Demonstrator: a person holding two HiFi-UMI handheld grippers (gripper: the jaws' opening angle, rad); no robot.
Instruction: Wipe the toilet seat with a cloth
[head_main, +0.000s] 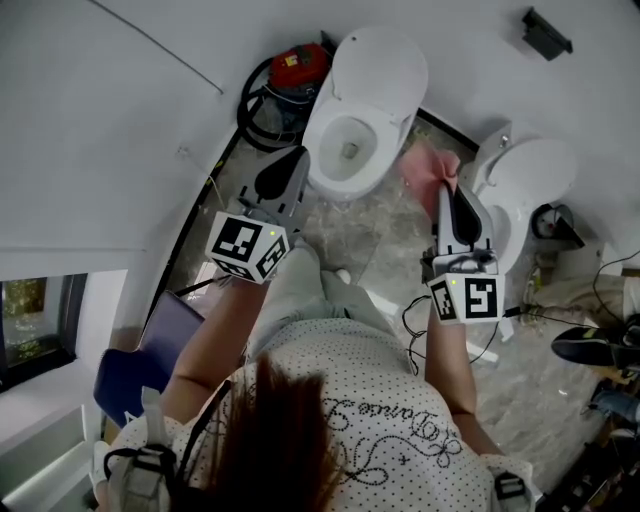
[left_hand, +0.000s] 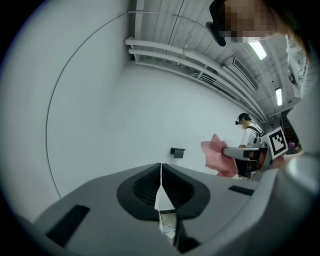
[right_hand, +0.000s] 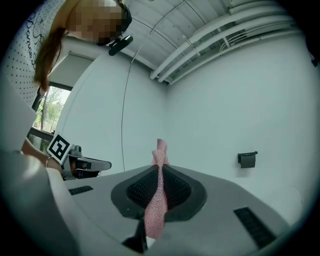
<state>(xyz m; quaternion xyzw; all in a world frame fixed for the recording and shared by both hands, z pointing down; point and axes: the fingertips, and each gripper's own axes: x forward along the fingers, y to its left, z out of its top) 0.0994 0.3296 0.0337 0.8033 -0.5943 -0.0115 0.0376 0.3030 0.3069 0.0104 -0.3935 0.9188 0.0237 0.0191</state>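
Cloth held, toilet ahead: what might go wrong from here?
The right claw pinches only a thin fold of the cloth, so it may slip out under rubbing. The loose part could dip into the open toilet bowl. Coiled cables beside the toilet could snag a foot.

Left of the toilet (head_main: 365, 110), the left gripper (head_main: 298, 153) overlaps a bit of the bowl's edge. The red object (head_main: 300, 65) behind the toilet is half buried among dark hoses (head_main: 258, 118), with too little showing to name it. Right of the toilet, the pink cloth (head_main: 426, 165) loses its lower end between the pressed-together jaws of the right gripper (head_main: 445, 188), and that gripper masks part of a white fixture (head_main: 530, 175), perhaps a second toilet.
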